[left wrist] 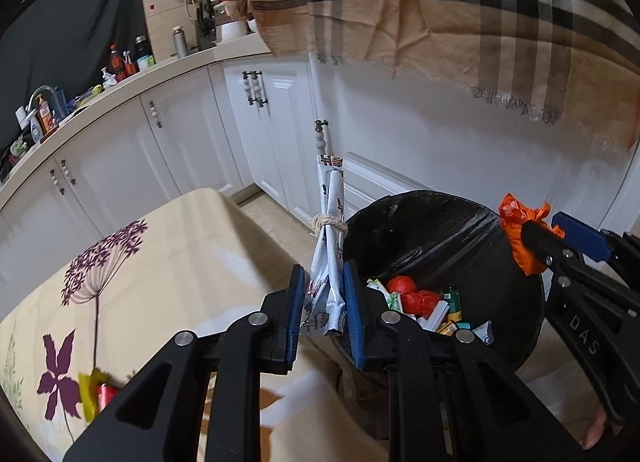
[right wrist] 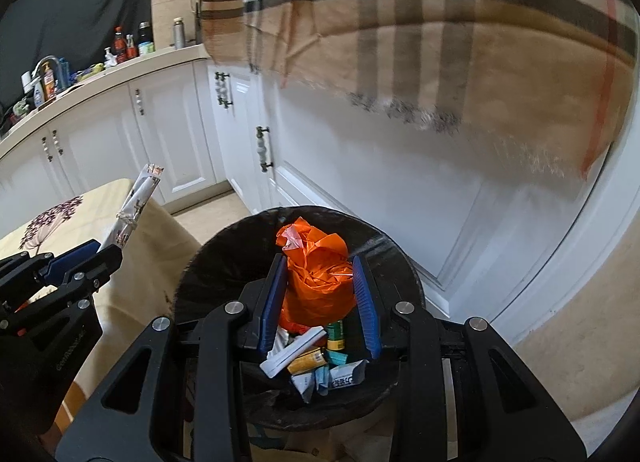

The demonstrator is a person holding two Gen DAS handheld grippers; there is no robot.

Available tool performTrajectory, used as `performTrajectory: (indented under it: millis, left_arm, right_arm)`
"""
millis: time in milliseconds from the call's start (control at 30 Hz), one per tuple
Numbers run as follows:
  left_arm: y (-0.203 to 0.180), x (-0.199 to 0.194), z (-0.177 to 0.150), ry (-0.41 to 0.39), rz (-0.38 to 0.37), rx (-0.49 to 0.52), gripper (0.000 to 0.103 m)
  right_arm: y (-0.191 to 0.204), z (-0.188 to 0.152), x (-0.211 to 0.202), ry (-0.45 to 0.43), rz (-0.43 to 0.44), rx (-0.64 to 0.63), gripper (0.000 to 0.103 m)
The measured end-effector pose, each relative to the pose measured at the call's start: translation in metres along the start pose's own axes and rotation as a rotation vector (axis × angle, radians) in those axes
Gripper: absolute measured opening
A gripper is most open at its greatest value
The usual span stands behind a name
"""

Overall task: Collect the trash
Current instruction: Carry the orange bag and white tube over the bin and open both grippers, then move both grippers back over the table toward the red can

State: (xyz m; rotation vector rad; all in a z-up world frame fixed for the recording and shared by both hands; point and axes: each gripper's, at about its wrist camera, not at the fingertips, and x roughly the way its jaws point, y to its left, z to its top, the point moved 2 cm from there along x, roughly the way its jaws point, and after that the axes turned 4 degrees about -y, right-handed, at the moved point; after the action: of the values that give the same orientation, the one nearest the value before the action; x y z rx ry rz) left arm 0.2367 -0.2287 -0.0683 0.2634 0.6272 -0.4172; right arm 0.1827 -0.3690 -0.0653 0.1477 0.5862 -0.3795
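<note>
Rolled wrapper: a white printed packet (left wrist: 329, 246) with red-brown marks, rolled long and thin, tied round its middle with pale string (left wrist: 329, 223); it stands nearly upright, rising out ahead of the left gripper's tips.
Left gripper: the left gripper (left wrist: 322, 304) pinches the lower end of the rolled wrapper between its blue pads, over the edge of the flowered tablecloth (left wrist: 132, 262), just left of the bin.
Bin: a round black-lined trash bin (right wrist: 224, 246) sits below and ahead of both grippers, holding small cartons, a green can and crumpled red plastic.
Orange bag: a crumpled orange plastic bag (right wrist: 320, 274), knotted at the top, bulges between the right gripper's fingers, directly above the bin's opening.
Right gripper: the right gripper (right wrist: 320, 294) is closed on the orange bag, pads pressing both its sides, held right of the left gripper.
</note>
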Motion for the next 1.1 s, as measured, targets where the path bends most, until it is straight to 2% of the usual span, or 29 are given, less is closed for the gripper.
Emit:
performTrajectory:
  millis: [267, 333, 367, 400, 600, 700, 900, 1100]
  left_arm:
    - [-0.016, 0.017, 0.009, 0.012, -0.019, 0.019, 0.022]
    - [-0.019, 0.021, 0.011, 0.02, -0.021, 0.021, 0.025]
    - [-0.02, 0.023, 0.011, 0.027, -0.02, 0.021, 0.035]
    - [-0.02, 0.024, 0.011, 0.028, -0.02, 0.017, 0.047]
    - [-0.01, 0.015, 0.006, 0.014, 0.004, -0.005, 0.062]
    - [-0.001, 0.008, 0.0, 0.018, 0.014, -0.018, 0.067]
    - [0.033, -0.023, -0.024, 0.021, 0.057, -0.066, 0.072]
    - [0.089, -0.063, -0.062, 0.039, 0.151, -0.142, 0.075]
  right_arm:
    - [-0.011, -0.002, 0.018, 0.014, -0.032, 0.026, 0.033]
    - [-0.015, -0.003, 0.023, 0.013, -0.048, 0.036, 0.037]
    - [-0.016, -0.003, 0.025, 0.016, -0.061, 0.039, 0.04]
    - [-0.014, -0.003, 0.026, 0.015, -0.056, 0.035, 0.049]
    - [-0.01, -0.011, 0.029, 0.028, -0.054, 0.029, 0.051]
    - [-0.005, -0.015, 0.024, 0.039, -0.036, 0.029, 0.054]
    - [0.026, -0.024, 0.001, 0.054, 0.056, 0.01, 0.063]
    - [0.07, -0.025, -0.029, 0.038, 0.152, -0.042, 0.072]
